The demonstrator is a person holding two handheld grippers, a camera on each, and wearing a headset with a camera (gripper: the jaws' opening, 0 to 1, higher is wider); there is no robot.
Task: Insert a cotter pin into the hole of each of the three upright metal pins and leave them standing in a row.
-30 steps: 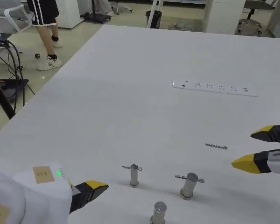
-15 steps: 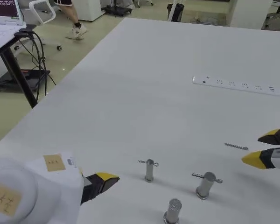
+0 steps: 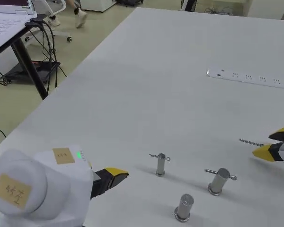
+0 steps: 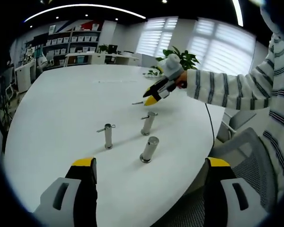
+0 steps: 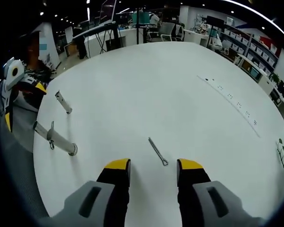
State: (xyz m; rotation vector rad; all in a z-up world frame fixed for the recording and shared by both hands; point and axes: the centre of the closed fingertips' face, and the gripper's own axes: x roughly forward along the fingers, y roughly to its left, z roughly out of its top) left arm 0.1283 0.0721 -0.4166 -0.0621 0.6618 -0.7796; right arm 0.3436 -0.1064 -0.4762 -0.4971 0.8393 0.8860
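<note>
On the desk (image 3: 146,94), loose cotter pin (image 3: 250,142): lies flat on the white top just beyond the tips of my right claw, touching neither jaw. In the right gripper view it lies slantwise, just ahead of the gap between the jaws.
Right claw (image 3: 270,143): jaws spread, nothing between them, low over the desk at its right side.
Bare metal pin (image 3: 183,207): upright and nearest to me, with no cotter pin through it.
Left metal pin (image 3: 161,164): upright, with a cotter pin through the hole near its top, sticking out on both sides.
Right metal pin (image 3: 221,180): upright, likewise crossed by a cotter pin near its top.
Layout: the three pins stand apart from one another in a triangle, the bare one in front.
Left claw (image 4: 150,165): jaws wide apart and empty, held off to the left of the pins. Its own view shows all three pins ahead between the jaws.
Power strip (image 3: 251,78): flat on the far part of the desk, well apart from the pins.
</note>
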